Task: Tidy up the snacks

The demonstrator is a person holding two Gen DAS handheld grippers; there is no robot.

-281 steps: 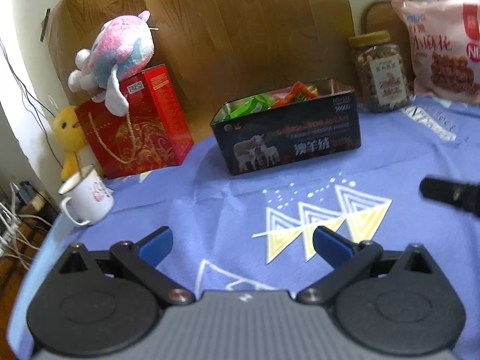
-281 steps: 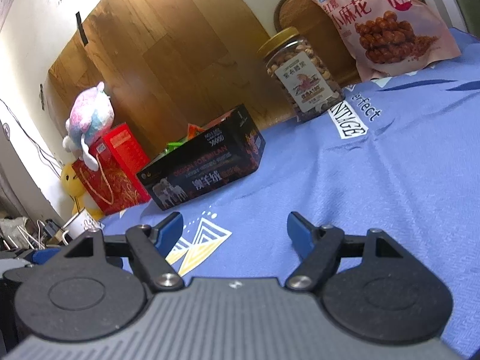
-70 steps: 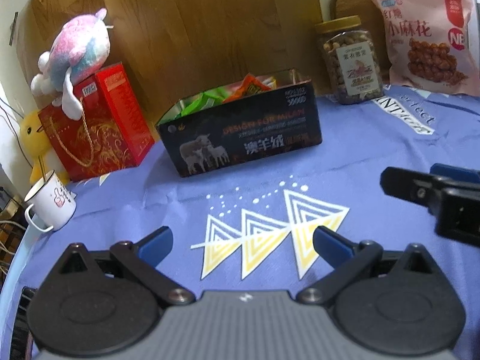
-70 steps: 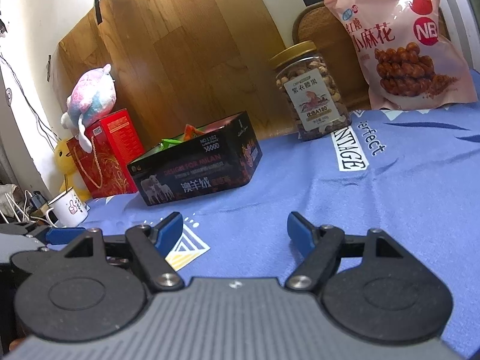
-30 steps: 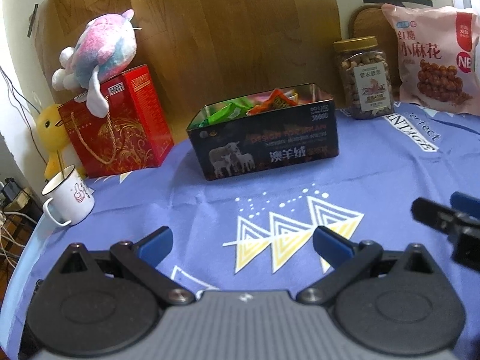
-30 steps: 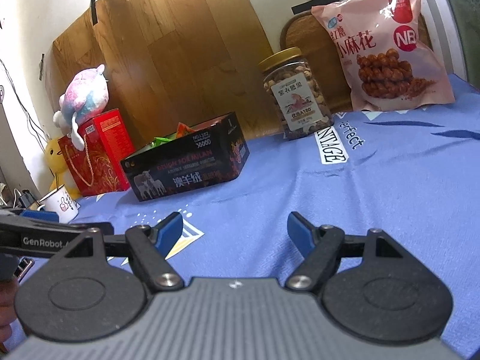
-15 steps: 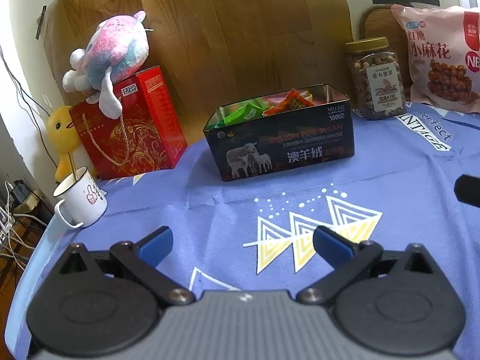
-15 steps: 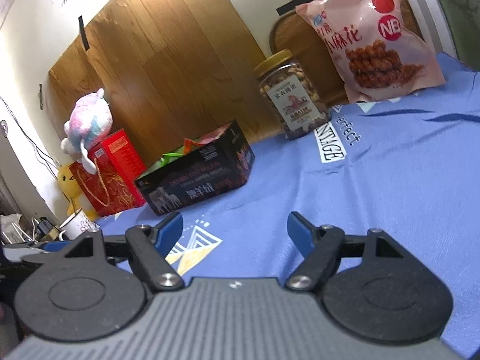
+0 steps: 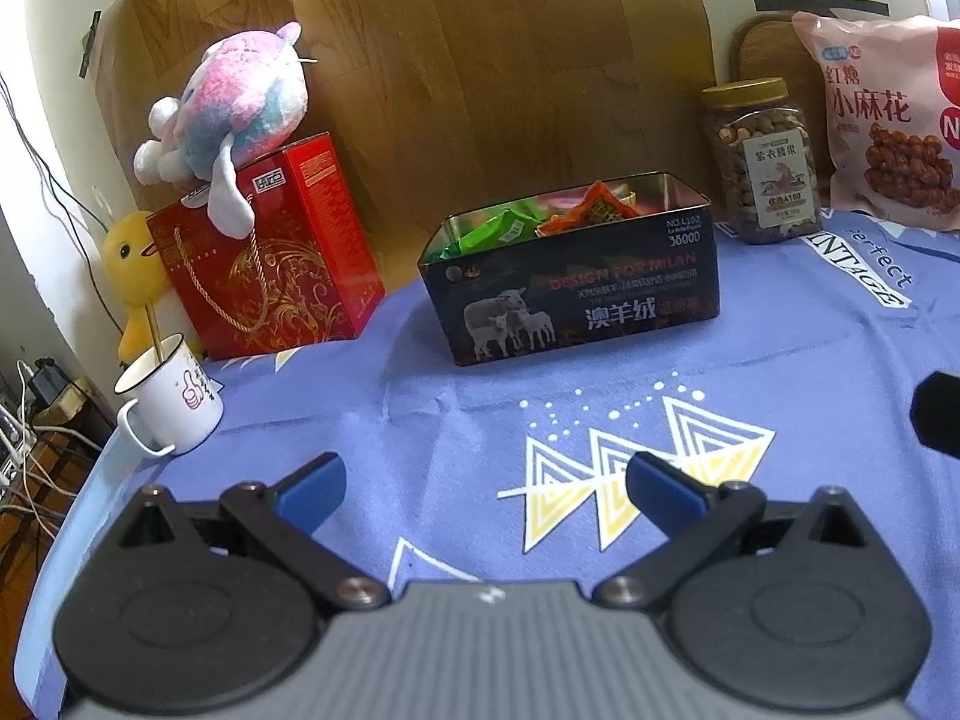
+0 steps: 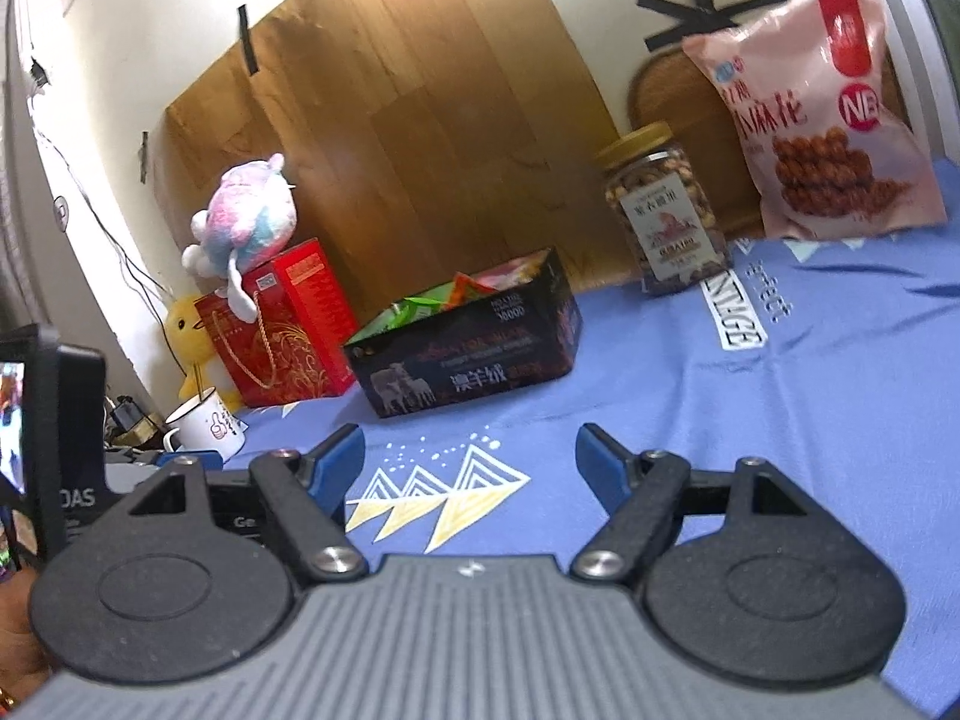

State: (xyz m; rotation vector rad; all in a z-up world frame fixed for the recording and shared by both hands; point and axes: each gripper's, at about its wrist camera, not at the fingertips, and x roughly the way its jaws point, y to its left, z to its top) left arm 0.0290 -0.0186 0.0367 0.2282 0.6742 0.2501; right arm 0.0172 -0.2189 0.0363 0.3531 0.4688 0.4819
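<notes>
Compared with the views a second earlier, both cameras have drawn back and tilted slightly; the right tool, then well inside the left wrist view, now shows only as a dark edge at that view's right border. No snack has moved over the whole interval, so the task appears either complete or between steps. The left tool [image 9: 483, 489] stands wide and empty above the worktop [image 9: 810, 360]; the right tool [image 10: 470, 461] is likewise wide, holding nothing. The task's things lie ahead: the black tin [image 9: 576, 294] sits open near mid-worktop with green and orange snack packets [image 9: 540, 219] inside, some standing above the rim. The nut jar [image 9: 762, 162] stands behind and to the right of the tin, and the pink snack bag [image 9: 888, 120] leans upright beside the jar; both remain outside the tin. To the left are the red gift box [image 9: 270, 252] carrying a plush toy [image 9: 234, 108], a yellow duck [image 9: 135, 264] and a white mug [image 9: 171, 405] near the worktop edge. Nothing lies between either tool and the tin; the blue cloth in front is bare.
</notes>
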